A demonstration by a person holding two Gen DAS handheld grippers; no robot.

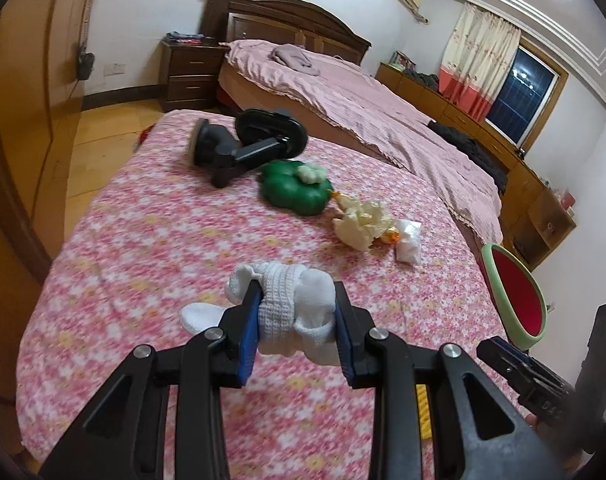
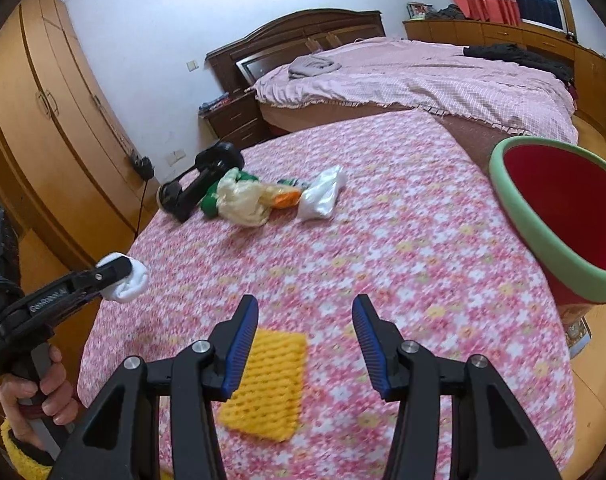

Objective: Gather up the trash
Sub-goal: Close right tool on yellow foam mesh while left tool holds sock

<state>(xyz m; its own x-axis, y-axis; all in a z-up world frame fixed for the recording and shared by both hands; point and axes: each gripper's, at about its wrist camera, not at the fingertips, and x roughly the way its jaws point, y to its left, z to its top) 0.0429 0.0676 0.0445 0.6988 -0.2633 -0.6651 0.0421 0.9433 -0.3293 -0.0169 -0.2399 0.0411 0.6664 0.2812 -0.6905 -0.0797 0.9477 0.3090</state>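
Note:
My left gripper [image 1: 297, 312] is shut on a white sock [image 1: 303, 308] and holds it above the pink flowered table cover [image 1: 143, 248]. The sock also shows in the right wrist view [image 2: 129, 278], held at the left edge of the table. My right gripper [image 2: 305, 328] is open and empty above a yellow foam net [image 2: 269, 384]. A red bin with a green rim [image 2: 559, 216] stands at the table's right edge; it also shows in the left wrist view [image 1: 515, 300]. Crumpled cream paper [image 1: 361, 222], an orange scrap [image 2: 287, 198] and a white plastic bag [image 2: 323, 196] lie mid-table.
A black phone mount [image 1: 243, 146] and a green plastic piece [image 1: 295, 190] lie at the table's far side. A bed with a pink cover [image 2: 423, 80] stands behind the table. Wooden wardrobes [image 2: 43, 120] line the left wall.

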